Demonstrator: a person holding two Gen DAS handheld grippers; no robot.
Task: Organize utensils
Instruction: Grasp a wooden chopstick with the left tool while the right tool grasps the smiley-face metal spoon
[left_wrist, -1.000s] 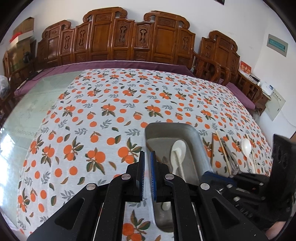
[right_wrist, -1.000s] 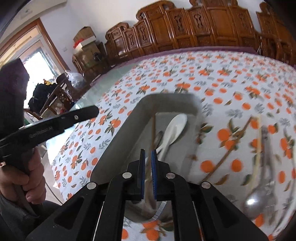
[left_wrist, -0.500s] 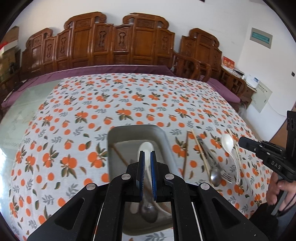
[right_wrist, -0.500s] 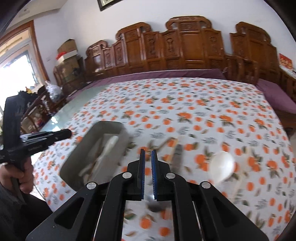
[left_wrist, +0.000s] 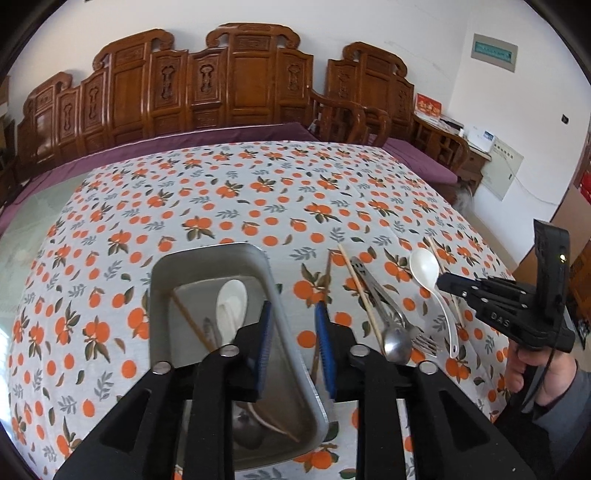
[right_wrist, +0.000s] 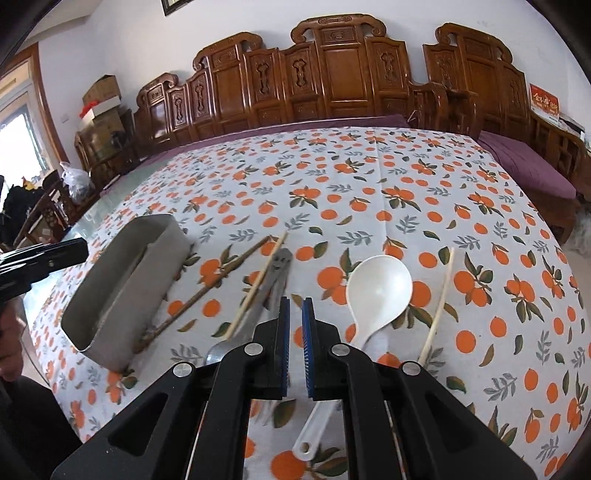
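Left wrist: left gripper (left_wrist: 293, 325) tilted downward, fingers (left_wrist: 264, 325) opening astride tray (left_wrist: 207, 258) rim.

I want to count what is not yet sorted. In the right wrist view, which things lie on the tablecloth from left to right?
Metal tray → dark wooden chopstick → light chopstick → metal utensils → white spoon → another light chopstick.
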